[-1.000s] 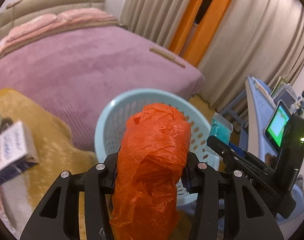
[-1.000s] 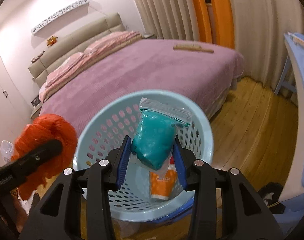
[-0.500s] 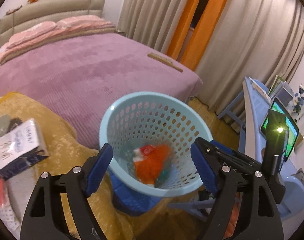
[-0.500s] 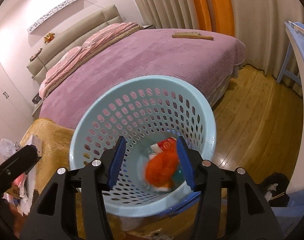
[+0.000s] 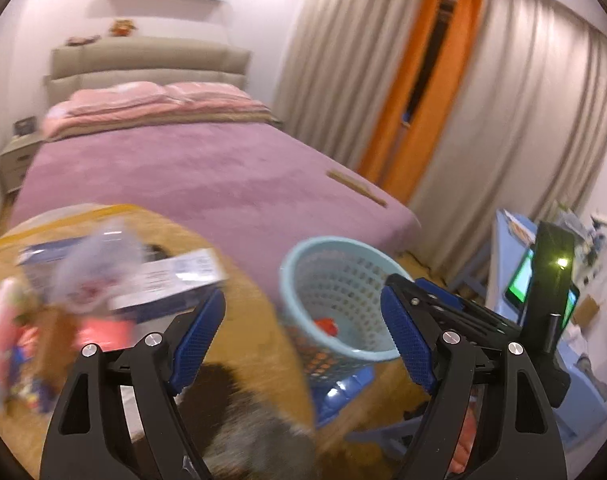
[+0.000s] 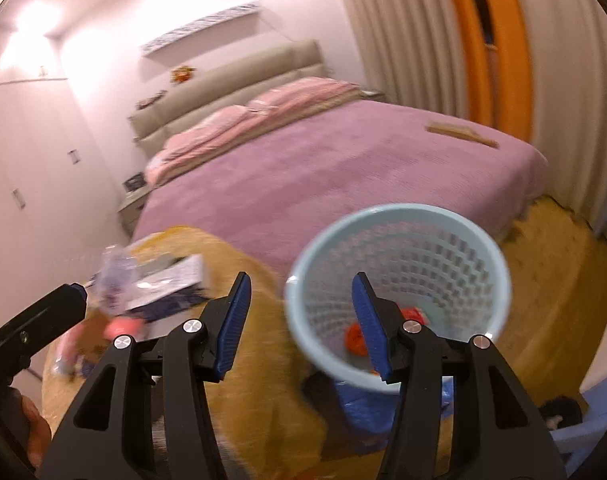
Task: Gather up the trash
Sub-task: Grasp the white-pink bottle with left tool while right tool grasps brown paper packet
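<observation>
Bed [image 5: 207, 168]: a purple-covered bed with pink pillows fills the upper left and centre of the left wrist view; a flat wooden strip [image 5: 357, 188] lies near its right-hand corner.
Curtains [image 5: 503, 120]: beige folds with an orange panel [image 5: 423, 92] hang across the upper right.
Yellow cover [image 6: 239, 364]: a mustard-coloured fuzzy surface spreads over the lower left and centre of the right wrist view, below the bed.
Basket [image 6: 399, 292]: a pale blue perforated wastebasket sits right of centre, its mouth tilted toward the camera, beside the yellow cover.
Trash in basket [image 6: 355, 338]: an orange crumpled piece lies at the bottom; other bits near it are too blurred to name.
Clutter [image 5: 115, 276]: a white and blue box, a clear plastic scrap and pink items lie on the yellow cover at lower left, smeared by motion blur.
Left gripper [image 5: 303, 340]: jaws spread wide, nothing between the blue pads, framing the basket's left side.
Right gripper [image 6: 299, 324]: jaws parted and empty; its right pad overlaps the basket in the frame.
</observation>
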{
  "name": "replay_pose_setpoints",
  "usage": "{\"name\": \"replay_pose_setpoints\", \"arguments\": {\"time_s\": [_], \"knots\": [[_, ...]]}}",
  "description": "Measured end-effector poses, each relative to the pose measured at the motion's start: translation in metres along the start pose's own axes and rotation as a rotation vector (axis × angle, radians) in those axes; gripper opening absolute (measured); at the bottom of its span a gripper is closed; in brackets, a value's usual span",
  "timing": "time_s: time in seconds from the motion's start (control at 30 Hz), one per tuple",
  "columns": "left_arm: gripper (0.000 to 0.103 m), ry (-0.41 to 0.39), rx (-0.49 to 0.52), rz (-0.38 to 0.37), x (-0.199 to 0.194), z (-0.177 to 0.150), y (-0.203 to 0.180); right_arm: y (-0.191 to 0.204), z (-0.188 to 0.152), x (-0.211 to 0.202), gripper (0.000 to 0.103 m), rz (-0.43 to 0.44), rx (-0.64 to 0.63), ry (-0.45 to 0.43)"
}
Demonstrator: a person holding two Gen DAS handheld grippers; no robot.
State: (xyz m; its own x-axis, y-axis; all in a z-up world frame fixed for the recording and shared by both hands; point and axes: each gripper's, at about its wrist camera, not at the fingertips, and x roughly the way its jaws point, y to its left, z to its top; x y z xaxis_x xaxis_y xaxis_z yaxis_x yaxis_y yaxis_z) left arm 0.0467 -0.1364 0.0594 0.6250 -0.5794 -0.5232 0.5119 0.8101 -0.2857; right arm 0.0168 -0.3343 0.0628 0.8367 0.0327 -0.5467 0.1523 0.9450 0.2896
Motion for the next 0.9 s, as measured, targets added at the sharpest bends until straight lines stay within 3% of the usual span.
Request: {"name": "replay_pose_setpoints", "arguments": {"time_s": [0.23,0.5,0.7,0.9], "knots": [[0.078,-0.070,-0.086,0.203,-0.070,-0.012,0.082,0.080,-0.013,0.006,0.049,0.099,-0.124,0.026],[0.078,-0.036,-0.192,0.407,-0.104,-0.028,0.190,0.152,-0.028,0.033,0.049,0.214,-0.178,0.095],[0.078,0.075,-0.219,0.383,-0.080,-0.044,0.243,0.197,-0.043,0.059,0.049,0.253,-0.206,0.174],[0.078,0.150,-0.245,0.325,-0.055,-0.065,0.267,0.236,-0.064,0.084,0.049,0.254,-0.234,0.247]]}}
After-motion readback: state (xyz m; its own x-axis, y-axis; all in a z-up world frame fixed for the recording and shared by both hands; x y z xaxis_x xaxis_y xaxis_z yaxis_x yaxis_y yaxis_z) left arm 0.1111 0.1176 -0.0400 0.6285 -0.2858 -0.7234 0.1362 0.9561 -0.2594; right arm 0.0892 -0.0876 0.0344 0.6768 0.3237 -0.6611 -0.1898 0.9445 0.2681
